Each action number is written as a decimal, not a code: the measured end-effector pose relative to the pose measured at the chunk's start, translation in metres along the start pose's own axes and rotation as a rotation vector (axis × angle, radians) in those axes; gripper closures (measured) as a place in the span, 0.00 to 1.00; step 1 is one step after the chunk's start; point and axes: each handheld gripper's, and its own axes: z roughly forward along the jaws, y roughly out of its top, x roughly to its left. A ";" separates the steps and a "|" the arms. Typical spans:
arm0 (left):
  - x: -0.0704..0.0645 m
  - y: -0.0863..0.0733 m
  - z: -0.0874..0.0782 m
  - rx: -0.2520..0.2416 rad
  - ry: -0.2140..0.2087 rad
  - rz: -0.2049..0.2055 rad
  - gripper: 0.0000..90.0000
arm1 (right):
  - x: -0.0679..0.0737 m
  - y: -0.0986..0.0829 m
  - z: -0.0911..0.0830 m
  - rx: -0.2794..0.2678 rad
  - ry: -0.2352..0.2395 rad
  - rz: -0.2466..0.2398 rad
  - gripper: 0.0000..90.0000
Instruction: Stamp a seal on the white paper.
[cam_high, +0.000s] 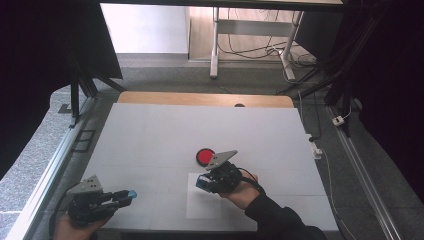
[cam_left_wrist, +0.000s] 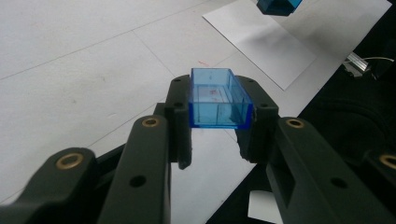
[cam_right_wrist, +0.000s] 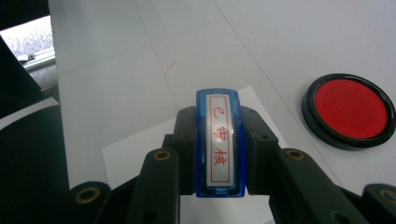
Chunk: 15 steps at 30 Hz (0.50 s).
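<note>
At the table's near left corner my left gripper (cam_high: 125, 196) is shut on a clear blue plastic cap (cam_high: 131, 194). In the left gripper view that cap (cam_left_wrist: 218, 95) sits open side up between the jaws of my left gripper (cam_left_wrist: 219, 109). My right gripper (cam_high: 203, 183) hovers over a white paper sheet (cam_high: 202, 205) and is shut on a blue stamp (cam_high: 201, 182). In the right gripper view the stamp (cam_right_wrist: 220, 144) carries a white label with red characters, clamped in my right gripper (cam_right_wrist: 219, 126). A round red ink pad (cam_high: 204, 156) lies just beyond it, also the ink pad (cam_right_wrist: 350, 109) at right.
The white table top (cam_high: 165, 130) has a wooden strip along its far edge (cam_high: 205, 99). A metal rail (cam_high: 50, 170) runs down the left side, and cables and a plug strip (cam_high: 316, 147) lie off the right edge. The person's dark sleeve (cam_high: 272, 215) comes in at the bottom.
</note>
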 end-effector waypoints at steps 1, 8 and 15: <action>0.000 0.000 0.000 0.000 0.000 0.000 0.76 | -0.001 0.000 0.001 0.004 0.001 -0.005 0.79; 0.000 0.000 0.000 0.000 -0.002 0.000 0.76 | -0.003 -0.004 0.010 0.033 -0.016 0.005 0.79; 0.000 0.000 0.000 -0.001 -0.003 -0.001 0.76 | -0.003 -0.005 0.021 0.069 -0.021 0.003 0.79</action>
